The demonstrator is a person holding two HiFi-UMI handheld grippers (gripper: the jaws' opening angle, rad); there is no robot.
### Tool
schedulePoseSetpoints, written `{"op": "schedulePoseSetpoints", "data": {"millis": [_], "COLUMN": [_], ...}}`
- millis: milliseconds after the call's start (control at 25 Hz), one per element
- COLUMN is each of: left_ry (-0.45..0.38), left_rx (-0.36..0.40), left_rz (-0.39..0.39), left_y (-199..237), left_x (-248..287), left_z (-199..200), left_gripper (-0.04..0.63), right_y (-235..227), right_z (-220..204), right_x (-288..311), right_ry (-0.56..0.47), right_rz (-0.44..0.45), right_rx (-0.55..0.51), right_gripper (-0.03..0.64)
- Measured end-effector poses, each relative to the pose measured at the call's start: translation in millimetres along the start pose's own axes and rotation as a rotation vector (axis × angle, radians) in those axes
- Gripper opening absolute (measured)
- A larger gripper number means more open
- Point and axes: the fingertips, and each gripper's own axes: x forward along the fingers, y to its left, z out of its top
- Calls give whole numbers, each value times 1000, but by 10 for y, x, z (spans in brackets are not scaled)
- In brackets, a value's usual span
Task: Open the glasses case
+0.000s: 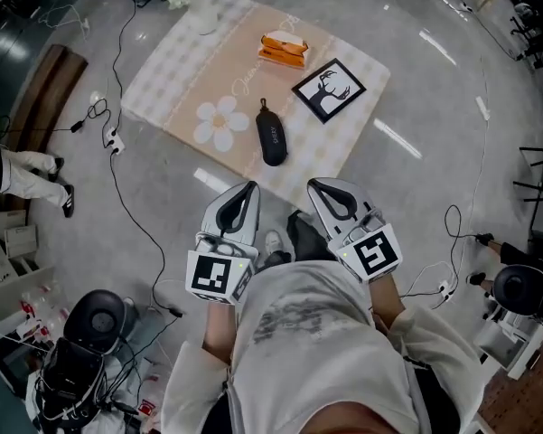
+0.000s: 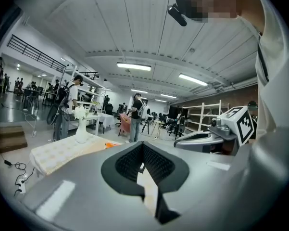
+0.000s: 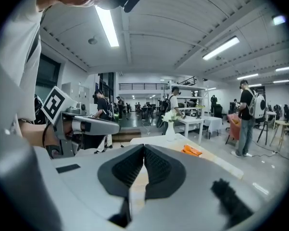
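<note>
Glasses case (image 1: 271, 134): closed, lying on checked tablecloth (image 1: 185, 66). Left gripper (image 1: 247, 190), right gripper (image 1: 316, 186): jaws together, empty, apart from case.

A glossy grey floor (image 1: 434, 107) carries loose cables (image 1: 117, 188) under ceiling strip lights (image 2: 134, 67), with shelving (image 2: 204, 115) behind.

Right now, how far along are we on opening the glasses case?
Nothing looks done: the glasses case lies closed on the table. In hand: the left tool and right tool hang near the table's edge, both shut and empty. Left: reach the case, grip it, open it.
</note>
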Motion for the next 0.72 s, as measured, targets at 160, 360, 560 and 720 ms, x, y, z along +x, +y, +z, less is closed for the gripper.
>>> {"op": "schedulePoseSetpoints", "data": {"millis": [160,360,560,720], "left_ry": [47,90,131,152], "left_rx": [-6,-3,-56,-76], "left_rz": [21,37,42,60], "left_y": [42,78,164,253], "left_x": [250,530,777,959], "left_z": [-125,-351,-565,-699], "left_gripper": [8,8,8,8], "right_y": [-240,-487,-659,-780], "right_z": [-137,-385,-563,-707], "right_x": [133,307,498,644], "right_ry": [22,51,85,95], "right_rz": [15,43,75,107], "right_rx": [-5,20,26,84], "right_gripper": [18,17,18,18]}}
